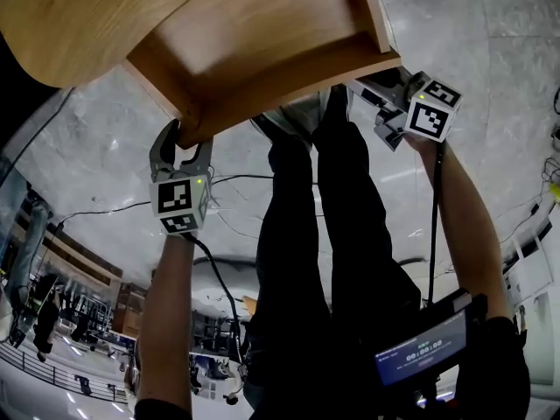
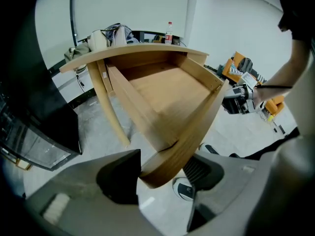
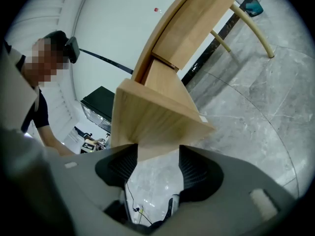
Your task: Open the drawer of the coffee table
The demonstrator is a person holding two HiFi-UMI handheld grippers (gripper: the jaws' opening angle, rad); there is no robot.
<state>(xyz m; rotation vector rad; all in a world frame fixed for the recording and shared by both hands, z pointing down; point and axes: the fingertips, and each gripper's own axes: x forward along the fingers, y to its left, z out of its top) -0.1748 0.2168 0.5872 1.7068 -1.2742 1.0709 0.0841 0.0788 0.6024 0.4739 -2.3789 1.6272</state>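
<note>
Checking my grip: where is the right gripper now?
Head view, upper right: the right gripper clamps the right front corner of the open drawer.

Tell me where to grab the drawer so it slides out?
Grab its curved front panel at the two end corners, coming from the front, jaws straddling the thin board. I see no handle, and the left gripper and right gripper pinch it there.
</note>
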